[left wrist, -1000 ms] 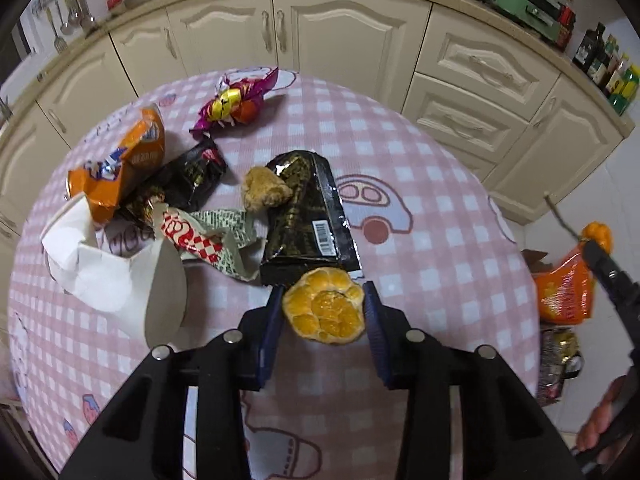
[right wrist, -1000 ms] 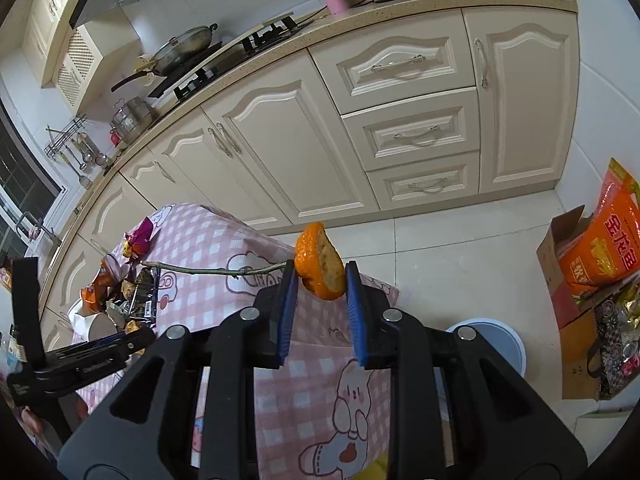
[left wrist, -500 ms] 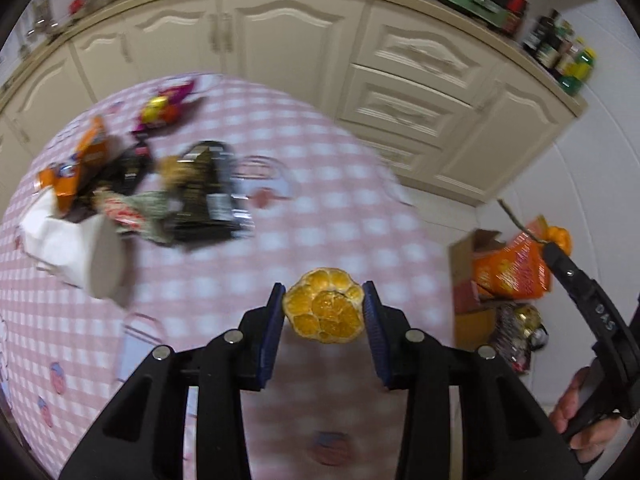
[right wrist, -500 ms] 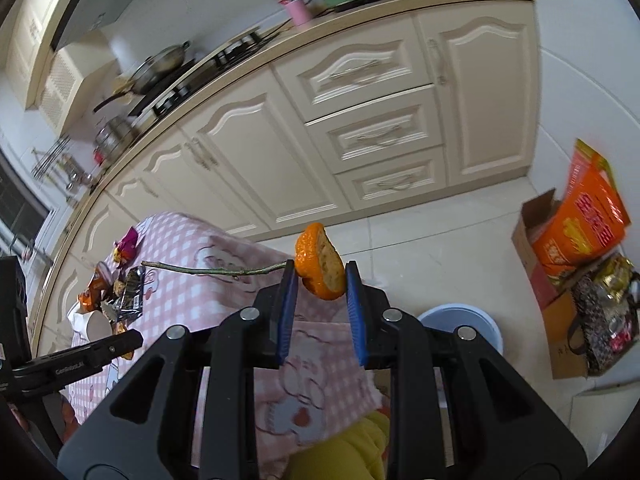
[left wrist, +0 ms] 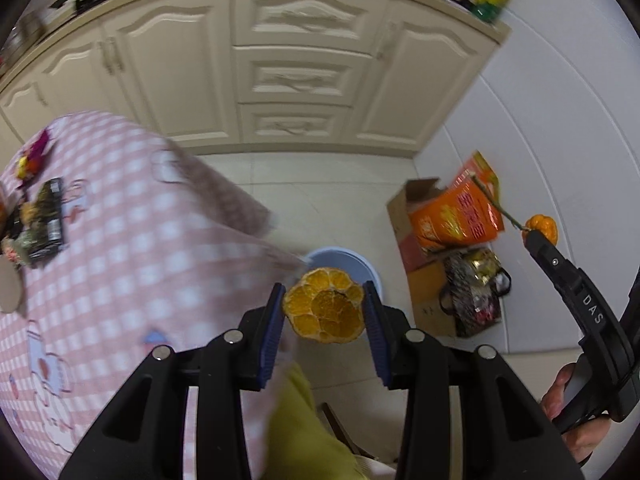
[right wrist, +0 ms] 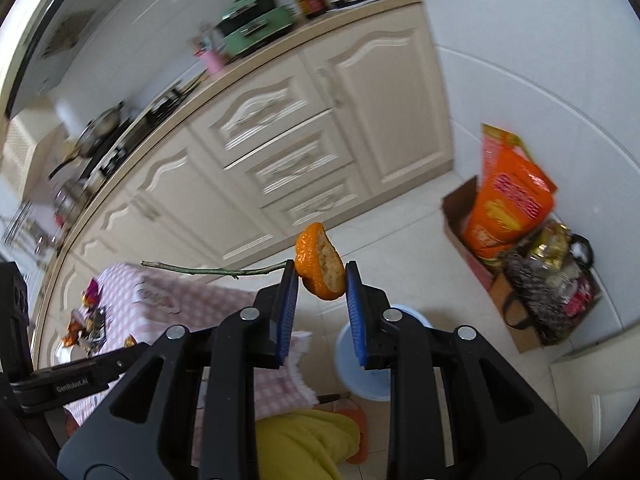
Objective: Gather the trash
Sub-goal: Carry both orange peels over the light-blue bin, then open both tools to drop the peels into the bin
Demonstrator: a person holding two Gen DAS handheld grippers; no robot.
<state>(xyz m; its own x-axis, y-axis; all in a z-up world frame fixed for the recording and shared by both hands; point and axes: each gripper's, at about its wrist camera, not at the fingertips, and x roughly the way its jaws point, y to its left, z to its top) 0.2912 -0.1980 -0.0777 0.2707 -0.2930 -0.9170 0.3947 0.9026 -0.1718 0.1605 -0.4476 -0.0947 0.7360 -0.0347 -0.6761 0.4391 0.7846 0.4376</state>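
Change since earlier frame: both of your grippers have swung off the desk toward the floor; the blue bin now shows beyond both.
Left gripper: your fingers are clamped on the peeled orange half, segments facing the camera. It sits at the fingertips, over the near rim of the bin.
Right gripper: your fingers hold the orange peel piece narrowly at the tips; its twig sticks out left.
Grip versus earlier: unchanged on both.
Desk: wrappers remain at its far left edge.
Floor: cardboard box and orange bag stand beside the wall.
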